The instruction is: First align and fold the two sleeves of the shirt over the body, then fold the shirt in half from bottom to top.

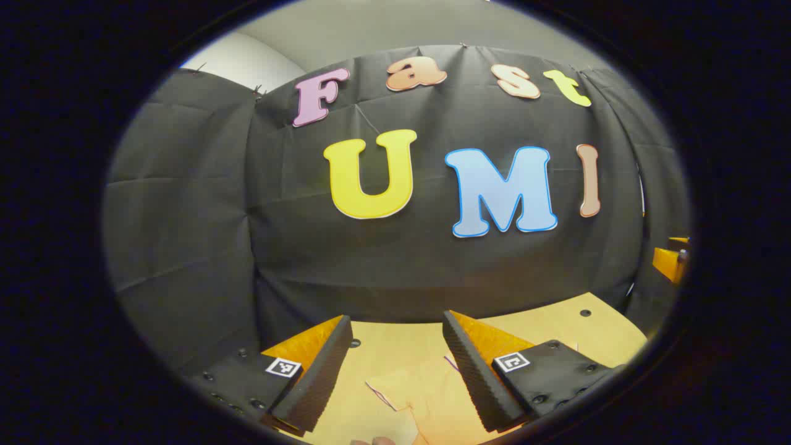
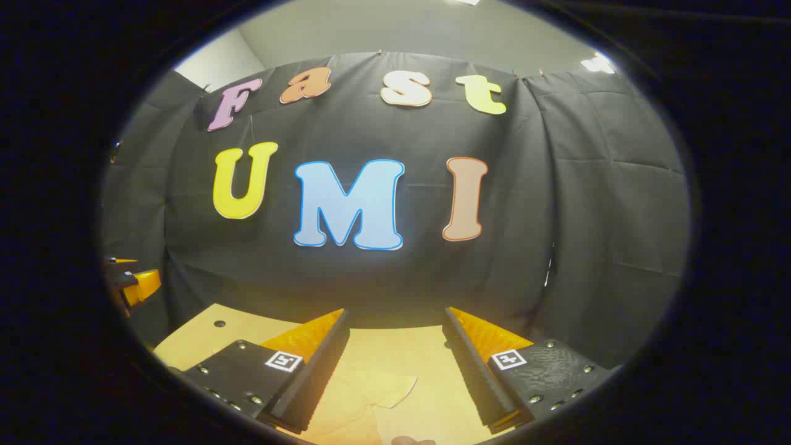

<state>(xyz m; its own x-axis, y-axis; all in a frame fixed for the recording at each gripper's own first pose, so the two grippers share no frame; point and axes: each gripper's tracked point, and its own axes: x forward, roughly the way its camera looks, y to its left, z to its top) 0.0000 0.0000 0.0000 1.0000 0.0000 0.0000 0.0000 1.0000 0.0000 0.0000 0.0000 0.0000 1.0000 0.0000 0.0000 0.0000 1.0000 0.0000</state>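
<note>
A pale orange shirt [image 1: 426, 395] lies flat on the wooden table [image 1: 556, 327], its upper part showing low between my left gripper's fingers. My left gripper [image 1: 398, 327] hangs above it, open, with nothing between the fingers. In the right gripper view the same shirt [image 2: 371, 395] lies on the table [image 2: 198, 337], one edge of it curving up near the middle. Above it my right gripper [image 2: 395, 321] is open and empty too. Both grippers point toward the booth's back wall, well above the cloth.
The black cloth wall stands close behind the table's far edge. Small holes dot the tabletop [image 1: 584, 313]. The other gripper's yellow part [image 1: 670, 259] shows at the far right of the left gripper view, and the left one [image 2: 133, 284] at the far left of the right gripper view.
</note>
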